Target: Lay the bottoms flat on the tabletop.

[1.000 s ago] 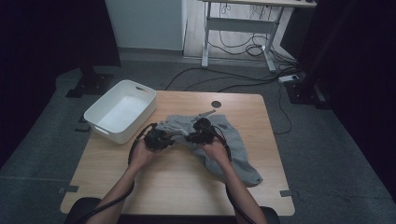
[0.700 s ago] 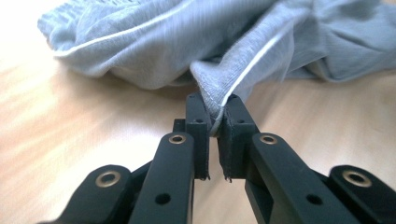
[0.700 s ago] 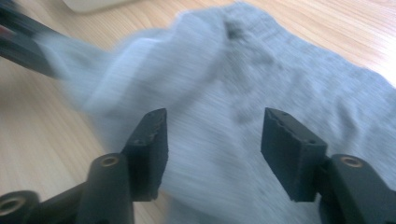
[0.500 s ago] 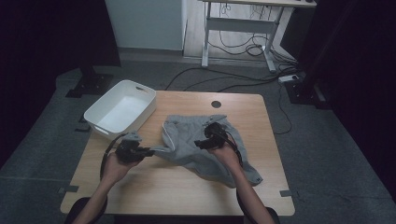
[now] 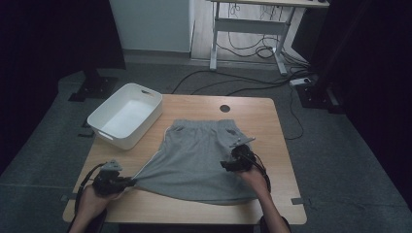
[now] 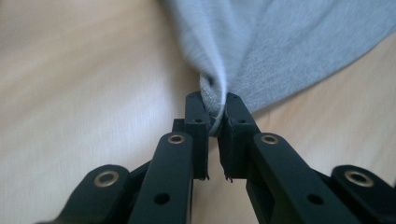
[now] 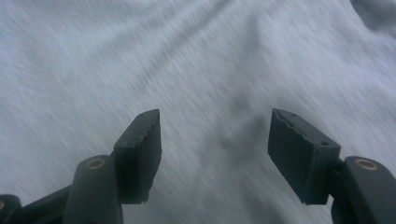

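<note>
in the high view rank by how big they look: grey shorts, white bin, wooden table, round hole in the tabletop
1. wooden table
2. grey shorts
3. white bin, sits farther from the camera, though plainly smaller than the spread shorts
4. round hole

The high view looks forward and down from above the table's (image 5: 272, 121) near side, taking in the floor beyond. Each gripper view rides low, very close to the grey shorts (image 5: 194, 155), looking along its own jaws. All three views share that cloth (image 6: 289, 42) (image 7: 196, 56).

Wooden table (image 5: 279, 141): grey shorts (image 5: 197, 155), white bin (image 5: 125, 115).
</note>
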The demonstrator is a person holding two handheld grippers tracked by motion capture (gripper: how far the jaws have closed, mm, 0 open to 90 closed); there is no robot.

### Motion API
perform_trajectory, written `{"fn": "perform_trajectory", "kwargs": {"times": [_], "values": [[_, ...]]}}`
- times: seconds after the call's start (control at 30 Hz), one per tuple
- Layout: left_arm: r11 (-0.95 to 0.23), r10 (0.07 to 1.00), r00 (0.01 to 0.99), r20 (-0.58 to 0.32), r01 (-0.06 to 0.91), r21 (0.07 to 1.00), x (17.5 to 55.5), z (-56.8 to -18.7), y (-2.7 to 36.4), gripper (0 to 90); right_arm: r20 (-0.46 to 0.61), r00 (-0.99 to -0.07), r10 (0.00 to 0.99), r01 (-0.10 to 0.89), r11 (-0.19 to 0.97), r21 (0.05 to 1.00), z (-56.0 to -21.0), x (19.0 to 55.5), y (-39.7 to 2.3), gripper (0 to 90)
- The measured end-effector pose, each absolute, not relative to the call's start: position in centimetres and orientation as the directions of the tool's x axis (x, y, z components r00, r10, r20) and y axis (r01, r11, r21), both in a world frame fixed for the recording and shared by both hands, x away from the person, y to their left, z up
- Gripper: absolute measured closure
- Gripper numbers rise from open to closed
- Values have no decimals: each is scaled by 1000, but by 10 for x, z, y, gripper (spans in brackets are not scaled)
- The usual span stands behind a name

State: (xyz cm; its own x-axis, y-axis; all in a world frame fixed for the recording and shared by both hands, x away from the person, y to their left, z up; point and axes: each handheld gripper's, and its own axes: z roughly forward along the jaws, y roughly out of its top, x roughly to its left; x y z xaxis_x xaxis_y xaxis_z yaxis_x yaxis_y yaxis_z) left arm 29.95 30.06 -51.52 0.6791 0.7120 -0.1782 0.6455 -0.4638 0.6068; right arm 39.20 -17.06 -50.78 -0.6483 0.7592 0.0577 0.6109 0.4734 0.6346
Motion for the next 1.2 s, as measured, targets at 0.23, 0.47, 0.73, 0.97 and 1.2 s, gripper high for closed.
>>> {"fn": "perform_trajectory", "kwargs": {"times": [0.23, 0.47, 0.73, 0.97, 1.2], "values": [[-522, 700, 709, -91, 594, 612, 306, -505, 293, 541, 34, -611, 791, 624, 454, 636, -511, 371, -196, 342], [-522, 691, 719, -76, 569, 635, 346, -502, 267, 455, 12, -548, 836, 634, 407, 658, -503, 363, -226, 424], [-533, 724, 689, -31, 586, 610, 375, -522, 249, 444, 21, -484, 875, 701, 373, 609, -522, 358, -245, 665], [-560, 725, 688, 12, 580, 592, 374, -530, 245, 423, 3, -440, 898, 718, 349, 602, -532, 346, -257, 710], [-540, 727, 687, -16, 586, 604, 363, -532, 243, 440, 27, -397, 917, 729, 298, 616, -534, 336, -269, 709]]}}
